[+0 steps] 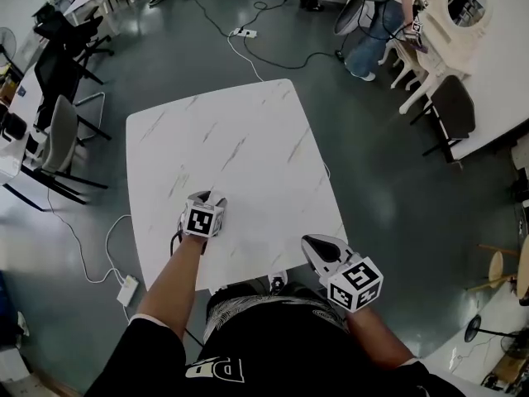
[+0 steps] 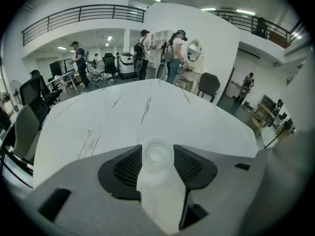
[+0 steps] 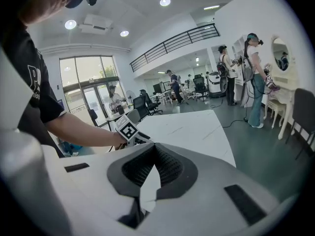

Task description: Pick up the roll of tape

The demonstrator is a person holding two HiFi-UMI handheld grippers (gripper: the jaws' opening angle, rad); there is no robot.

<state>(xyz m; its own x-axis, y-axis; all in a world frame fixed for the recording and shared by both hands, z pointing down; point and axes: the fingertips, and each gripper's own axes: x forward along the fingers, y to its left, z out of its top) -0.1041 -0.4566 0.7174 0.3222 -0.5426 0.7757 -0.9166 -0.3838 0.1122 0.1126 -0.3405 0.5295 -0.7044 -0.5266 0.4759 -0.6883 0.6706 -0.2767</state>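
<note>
A small clear roll of tape (image 2: 157,154) sits between the dark pads of my left gripper (image 2: 157,150), touching both, so the gripper is shut on it. In the head view the left gripper (image 1: 212,202) hangs over the near left part of the white marble table (image 1: 240,139), and the tape is hidden under it. My right gripper (image 1: 312,243) is at the table's near right corner. Its jaws meet at the tips with nothing between them (image 3: 154,147). The left gripper's marker cube (image 3: 128,130) also shows in the right gripper view.
The table (image 2: 123,114) stands on a grey floor. Office chairs (image 1: 58,131) stand to the left, and a dark chair (image 1: 450,110) and a white dresser with a round mirror (image 1: 467,2) to the right. Cables and power strips (image 1: 126,288) lie on the floor. People (image 2: 172,53) stand beyond the far edge.
</note>
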